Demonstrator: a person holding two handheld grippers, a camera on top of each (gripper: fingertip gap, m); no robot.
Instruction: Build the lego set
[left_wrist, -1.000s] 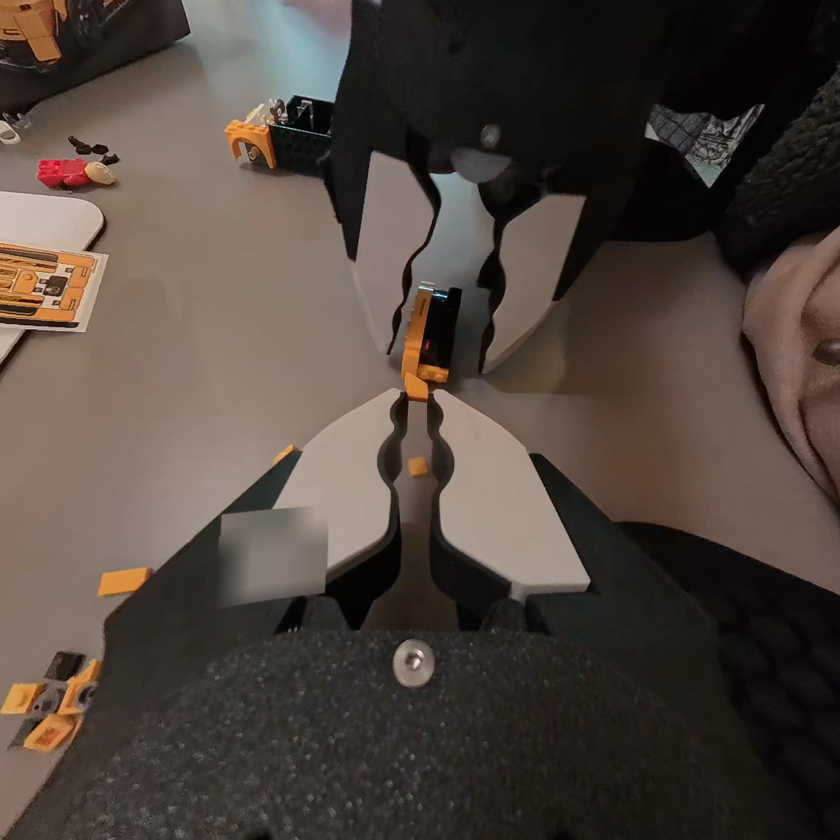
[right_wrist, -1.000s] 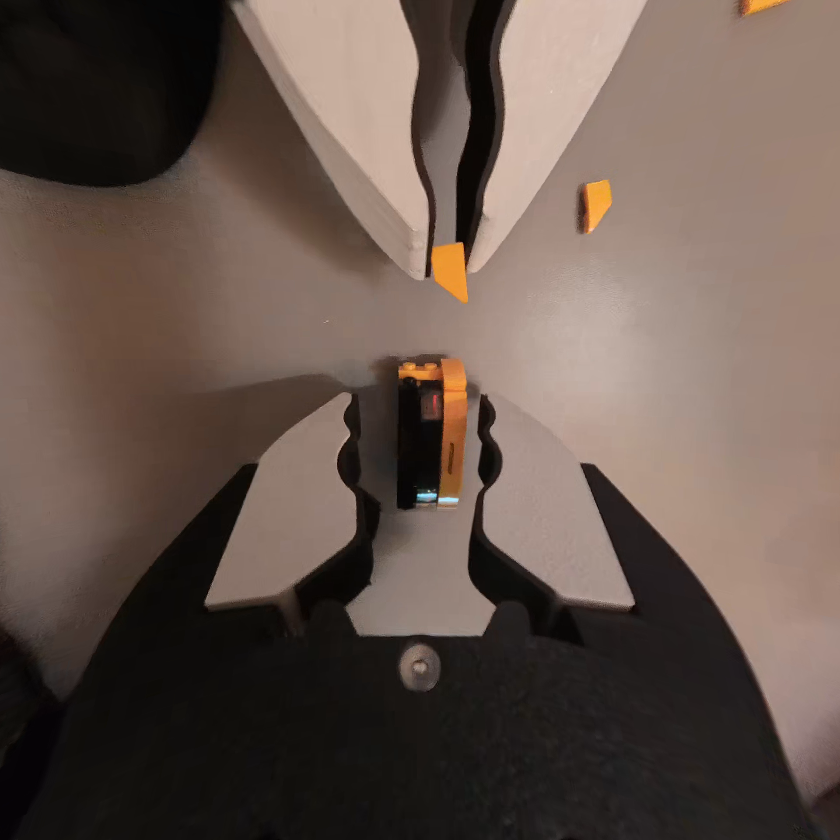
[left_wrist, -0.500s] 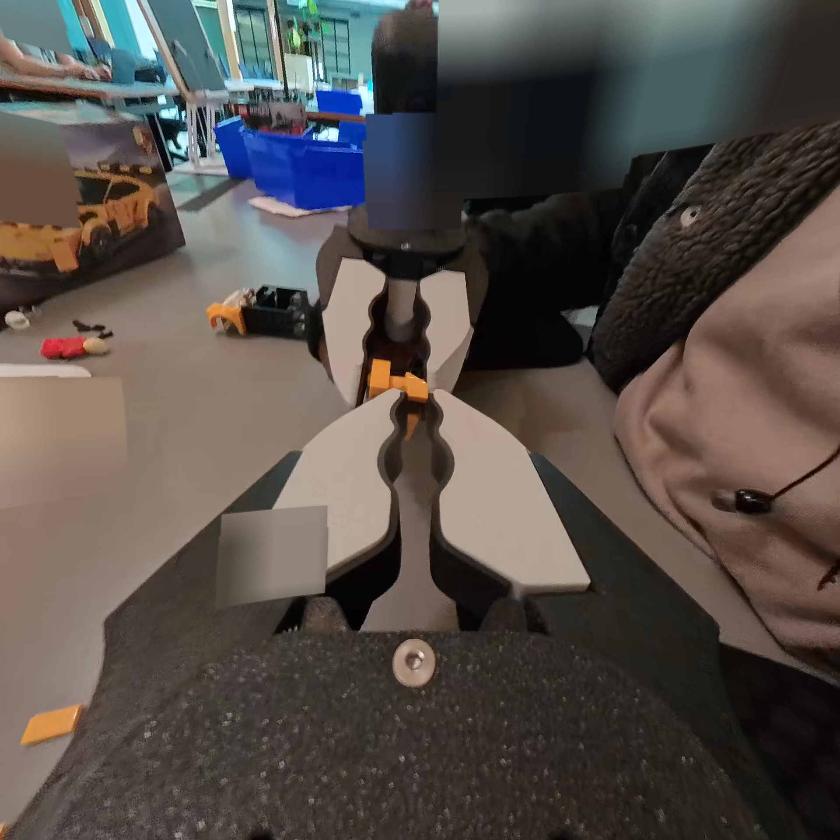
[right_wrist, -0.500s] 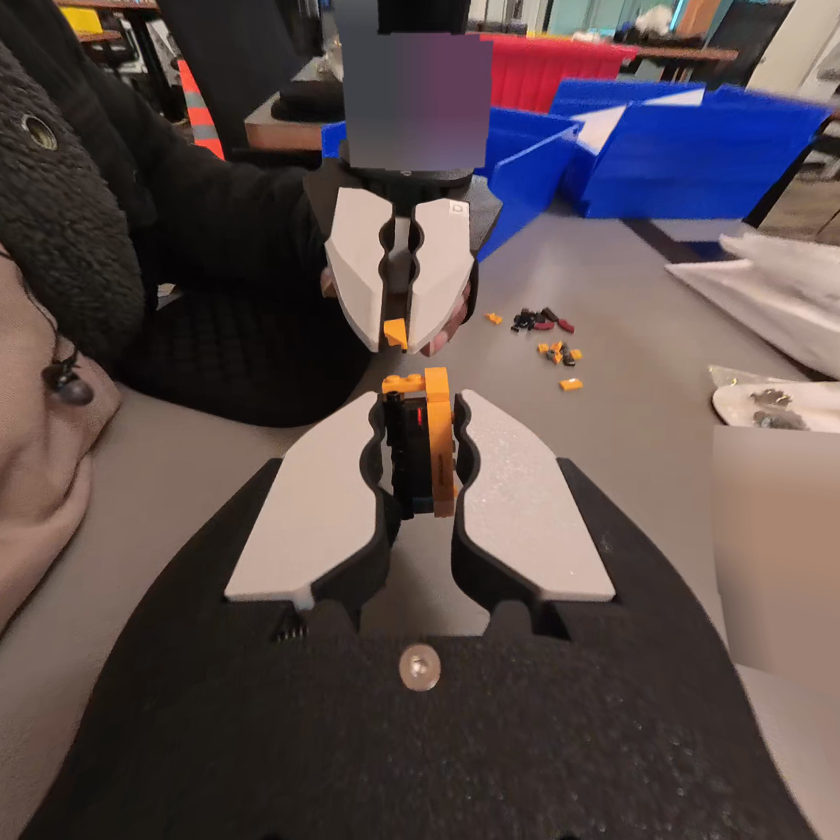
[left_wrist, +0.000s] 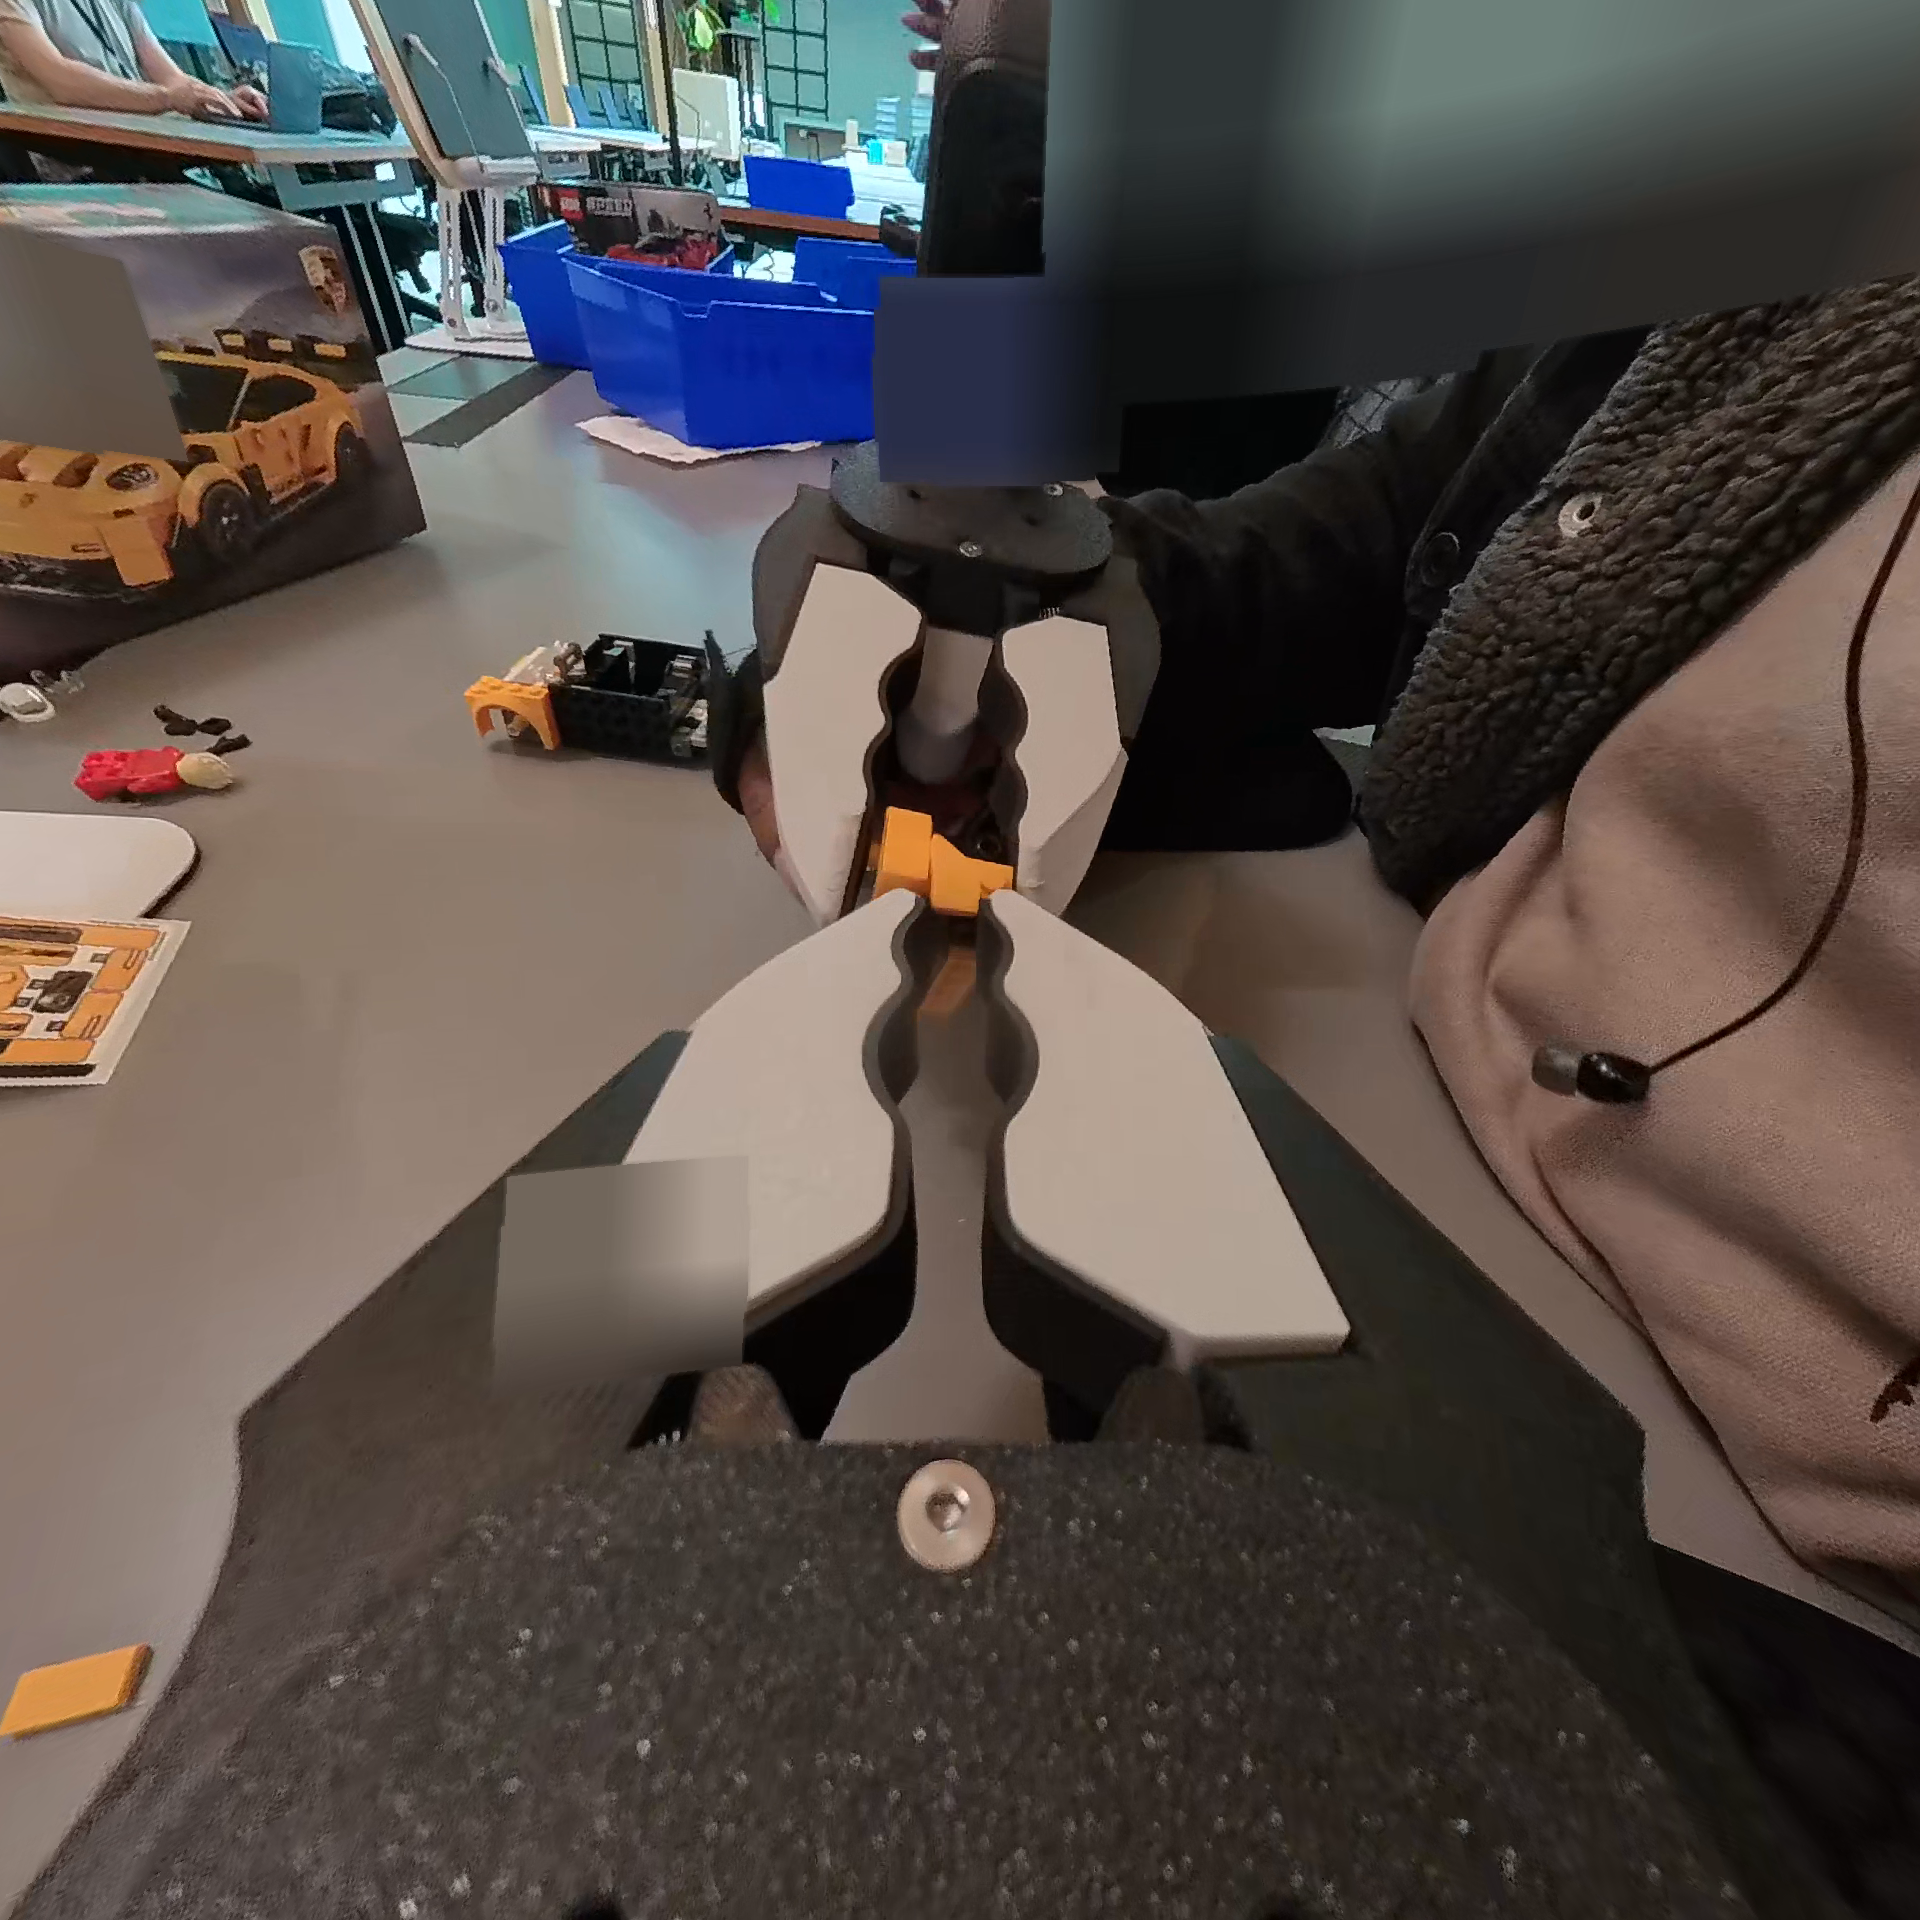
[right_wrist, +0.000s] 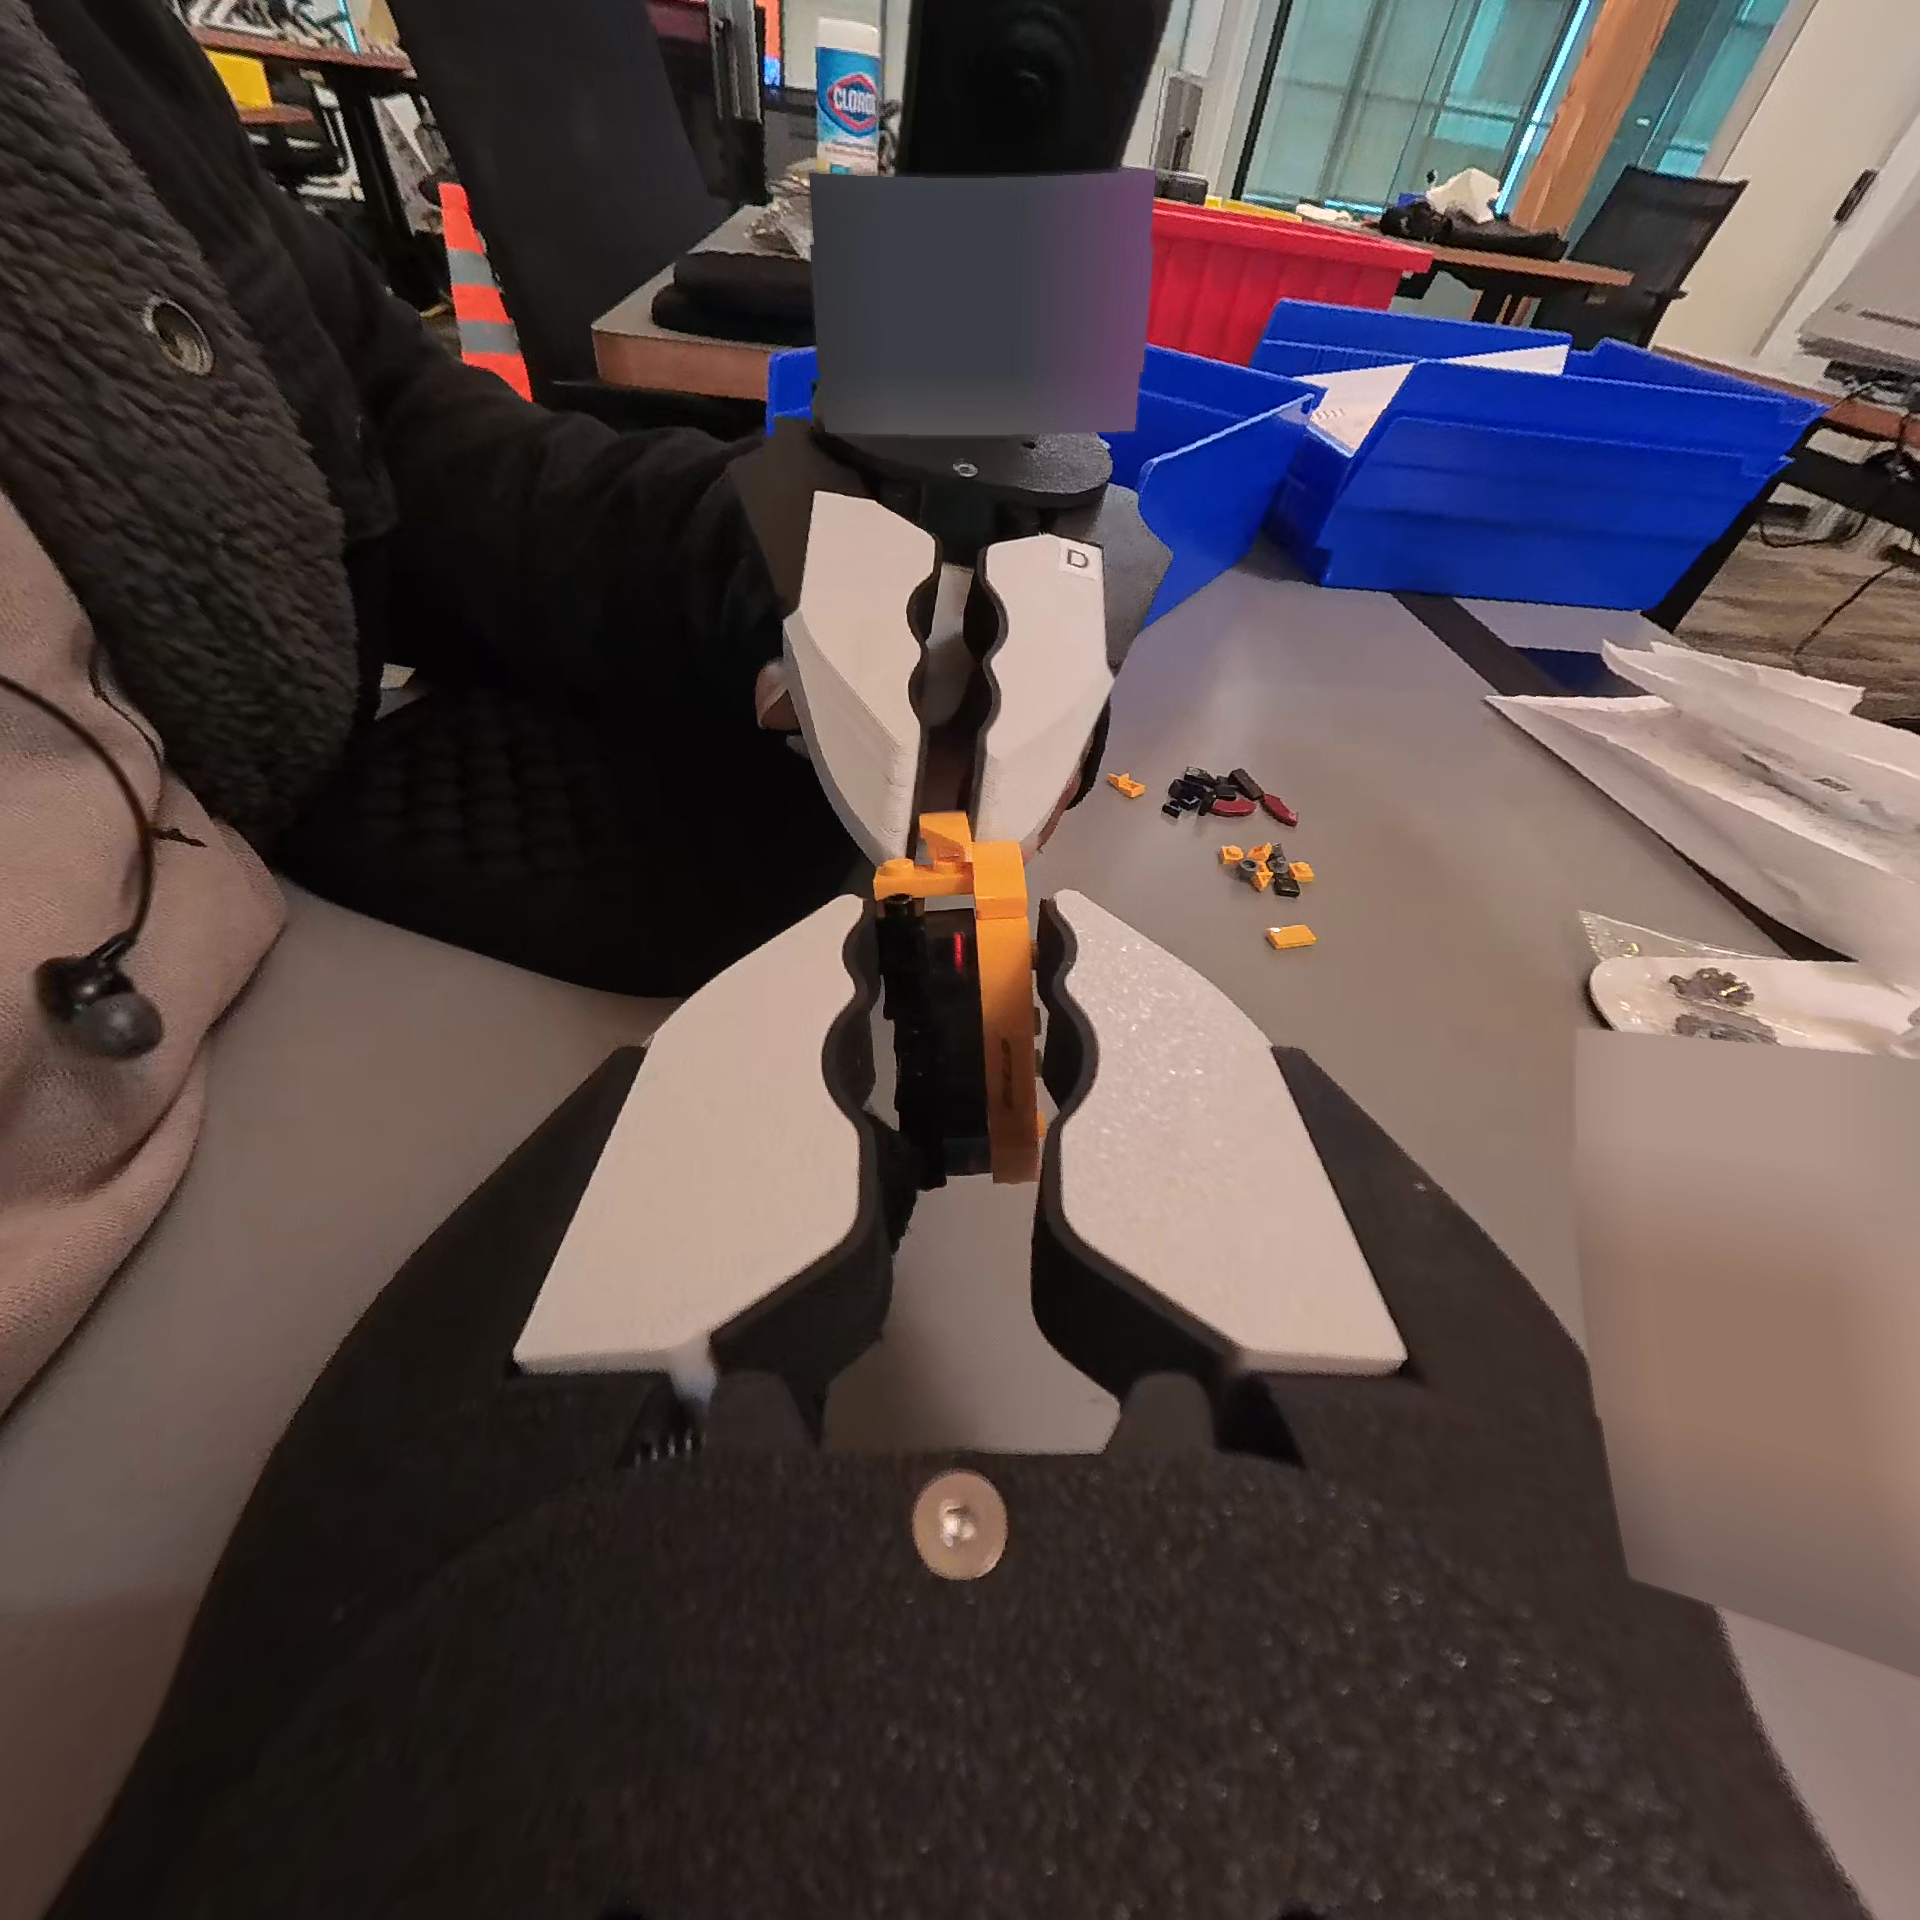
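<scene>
Left gripper (left_wrist: 951, 914) pinches orange piece (right_wrist: 943, 834); right gripper (right_wrist: 951, 914) clamps subassembly (right_wrist: 961, 1039), both held off desk (left_wrist: 416, 935). Risk: off-axis push may pop piece loose or twist subassembly.

Nothing here is spelled out, only where writing sits. Far left of the left tongs (left_wrist: 951, 914) stands a car-picture box (left_wrist: 260, 416) with a crest and printed lettering. Nearer on that side lies an orange sticker sheet (left_wrist: 62, 997), its print too small to read. Beyond them, a dark box (left_wrist: 634, 213) in a blue bin shows a brand strip. Past the right tongs (right_wrist: 956, 909), a white canister (right_wrist: 850, 99) bears a blue logo. One finger of the left tongs carries a one-letter tag (right_wrist: 1077, 559). The orange panel (right_wrist: 1008, 1070) that the right tongs clamp has a tiny dark marking
</scene>
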